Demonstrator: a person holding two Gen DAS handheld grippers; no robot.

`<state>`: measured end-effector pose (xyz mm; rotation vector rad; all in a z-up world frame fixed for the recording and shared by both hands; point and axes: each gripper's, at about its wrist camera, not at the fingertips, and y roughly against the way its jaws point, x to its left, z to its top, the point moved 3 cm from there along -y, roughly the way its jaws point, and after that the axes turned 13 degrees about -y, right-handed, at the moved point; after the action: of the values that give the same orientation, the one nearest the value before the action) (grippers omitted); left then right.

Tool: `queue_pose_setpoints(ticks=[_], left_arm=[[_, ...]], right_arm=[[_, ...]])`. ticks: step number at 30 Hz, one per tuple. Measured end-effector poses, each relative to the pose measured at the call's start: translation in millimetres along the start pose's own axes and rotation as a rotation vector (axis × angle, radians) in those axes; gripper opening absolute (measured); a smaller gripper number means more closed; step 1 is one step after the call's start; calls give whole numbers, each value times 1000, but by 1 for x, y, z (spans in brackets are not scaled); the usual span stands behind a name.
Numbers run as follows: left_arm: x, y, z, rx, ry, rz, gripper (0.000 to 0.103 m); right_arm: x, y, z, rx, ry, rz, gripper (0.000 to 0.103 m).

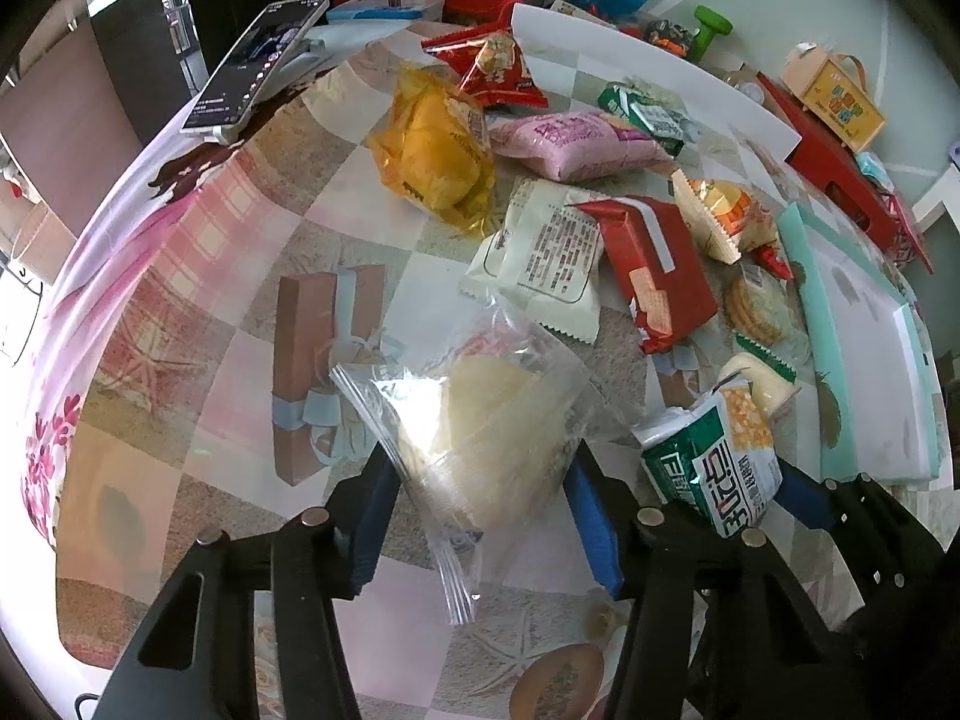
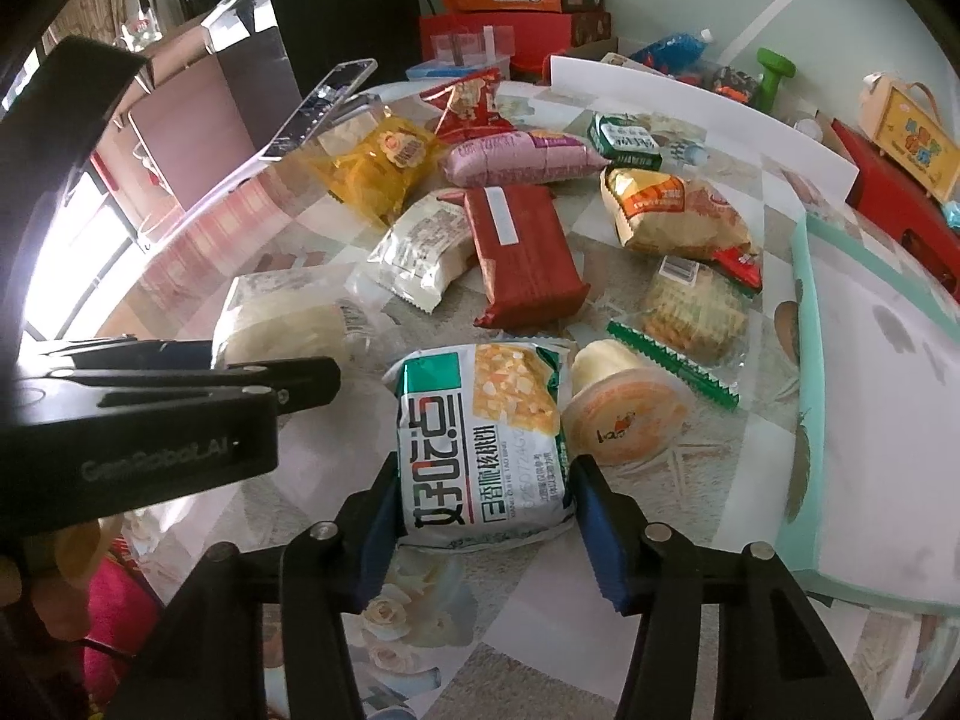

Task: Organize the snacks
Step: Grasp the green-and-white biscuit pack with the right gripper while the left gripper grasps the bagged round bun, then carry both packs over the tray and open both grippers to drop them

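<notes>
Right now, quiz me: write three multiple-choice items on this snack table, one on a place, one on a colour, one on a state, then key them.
1. Where does the phone stand?
A. propped at the table's far left edge
B. flat beside the teal box
C. under the yellow packet

2. What colour is the packet lying between the white snack packet and the orange-and-cream bag?
A. blue
B. red
C. black

3. What is the left claw doing?
A. hanging open, with nothing between its pads
B. closed on the clear bag
C. gripping the green dumbbell

Key: 1 A, the phone leans on its stand by that edge. 2 B, the red wafer packet lies there. 3 B, its blue pads press both sides of the clear bag, while the right claw grips the green-and-white packet.
</notes>
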<state>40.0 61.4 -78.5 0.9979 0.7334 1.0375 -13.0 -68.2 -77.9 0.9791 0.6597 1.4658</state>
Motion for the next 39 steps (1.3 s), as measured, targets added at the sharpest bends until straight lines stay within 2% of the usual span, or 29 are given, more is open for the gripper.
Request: queue_pose_setpoints(ticks=[23,31,36,39], left_arm=[[-15,58,20,-147,-2,34,55],[-35,64,47,-183,17,39,55],[-67,63,68,-209,-39,13,55],[-90,59,78,-214,-76,-28,55]], right_arm=[[-18,45,14,-162,-85,59,57],[-58,56,35,-230,-188,-16,57],[-96,66,45,-281,-283,-89,57],[-120,71,50,-291,-352,-84,57]])
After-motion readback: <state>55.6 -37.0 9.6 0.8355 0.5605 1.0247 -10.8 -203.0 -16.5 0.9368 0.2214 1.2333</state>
